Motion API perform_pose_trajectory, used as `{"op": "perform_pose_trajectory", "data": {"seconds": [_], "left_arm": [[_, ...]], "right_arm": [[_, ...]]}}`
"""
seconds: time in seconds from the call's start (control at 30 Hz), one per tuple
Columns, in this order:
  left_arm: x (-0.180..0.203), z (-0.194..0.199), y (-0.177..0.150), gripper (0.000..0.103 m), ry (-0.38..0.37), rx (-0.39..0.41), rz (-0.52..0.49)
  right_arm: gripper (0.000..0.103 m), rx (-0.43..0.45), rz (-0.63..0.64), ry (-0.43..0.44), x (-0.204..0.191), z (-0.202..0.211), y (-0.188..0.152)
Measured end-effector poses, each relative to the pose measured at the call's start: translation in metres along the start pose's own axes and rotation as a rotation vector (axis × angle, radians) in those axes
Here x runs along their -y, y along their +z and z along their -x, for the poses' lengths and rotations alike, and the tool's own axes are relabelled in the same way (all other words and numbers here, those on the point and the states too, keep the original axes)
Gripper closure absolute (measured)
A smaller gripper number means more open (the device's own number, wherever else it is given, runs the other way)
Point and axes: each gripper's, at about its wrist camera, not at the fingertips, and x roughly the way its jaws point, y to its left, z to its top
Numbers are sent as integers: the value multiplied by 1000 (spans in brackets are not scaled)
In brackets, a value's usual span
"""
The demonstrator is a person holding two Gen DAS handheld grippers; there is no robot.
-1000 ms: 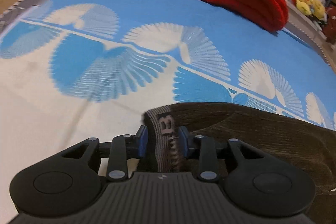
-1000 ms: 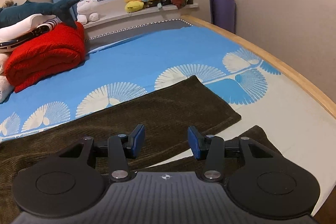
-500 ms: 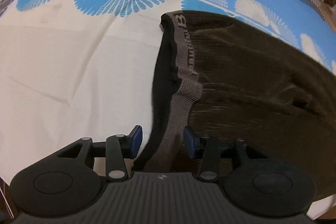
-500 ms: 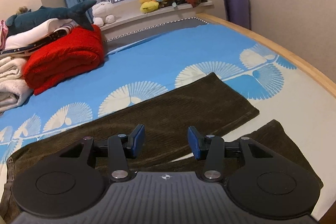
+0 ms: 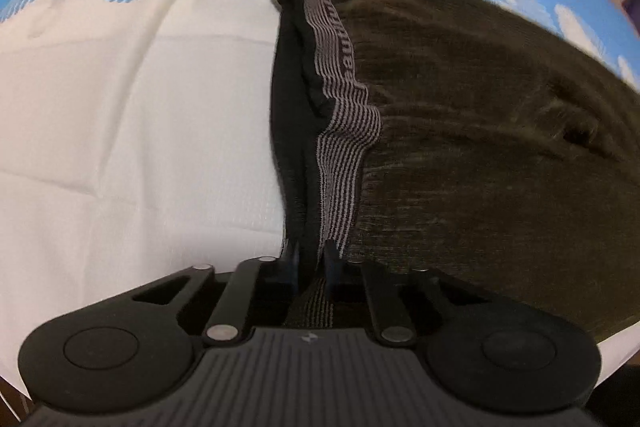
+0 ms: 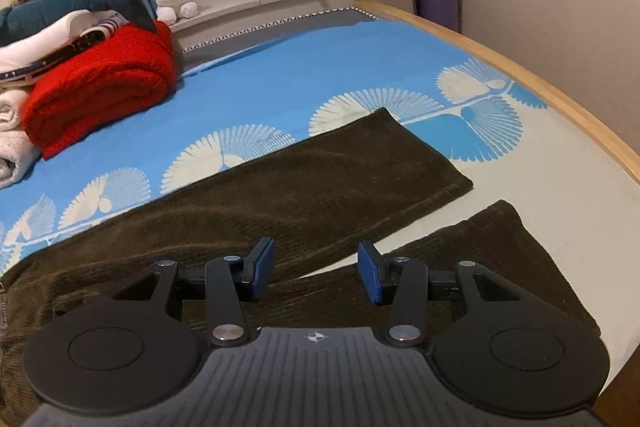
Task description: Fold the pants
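- On the blue-and-white bedsheet [image 6: 280, 75], the dark brown pants [image 6: 304, 183] are lying spread flat;
- the left gripper [image 5: 311, 259] is pinching their striped waistband [image 5: 342, 163];
- the right gripper [image 6: 316, 275] is hovering, jaws spread, above the legs.

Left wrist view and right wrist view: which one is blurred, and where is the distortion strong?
Left wrist view: motion-smeared pants, sharper waistband; bedsheet bulges. Right wrist view: sharper, bed frame curves from fisheye.
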Motion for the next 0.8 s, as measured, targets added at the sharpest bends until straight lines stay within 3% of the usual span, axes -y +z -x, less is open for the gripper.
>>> {"op": "perform_pose_trajectory", "data": {"seconds": [0.13, 0.2, 0.23, 0.33, 0.4, 0.47, 0.53, 0.57, 0.63, 0.67, 0.8], "left_arm": [[0, 12, -9, 93, 22, 14, -41], [9, 3, -16, 89, 77, -36, -117], [12, 4, -16, 82, 94, -29, -138], [20, 33, -10, 80, 105, 103, -126], [25, 49, -9, 80, 35, 177, -133], [34, 48, -11, 80, -42, 157, -155], [46, 35, -14, 77, -67, 90, -216], [52, 26, -17, 72, -51, 50, -250], [61, 0, -25, 69, 62, -65, -330], [65, -4, -29, 69, 91, -78, -370], [65, 25, -15, 67, 21, 52, -286]], "right_arm": [[55, 0, 2, -19, -1, -2, 0], [55, -8, -3, -21, 0, -4, -1], [55, -12, -4, -21, -1, -5, -1], [55, -15, -3, -13, -2, -5, -1], [55, -17, 9, -5, -4, -5, -2], [55, -14, 28, -3, -6, -5, -2], [55, -14, 49, -9, -7, -5, -2], [55, -16, 53, -12, -7, -6, -2], [55, -20, 50, -12, -5, -5, -3], [55, -19, 49, -12, -4, -5, -3], [54, -13, 55, -12, -1, -1, -4]]}}
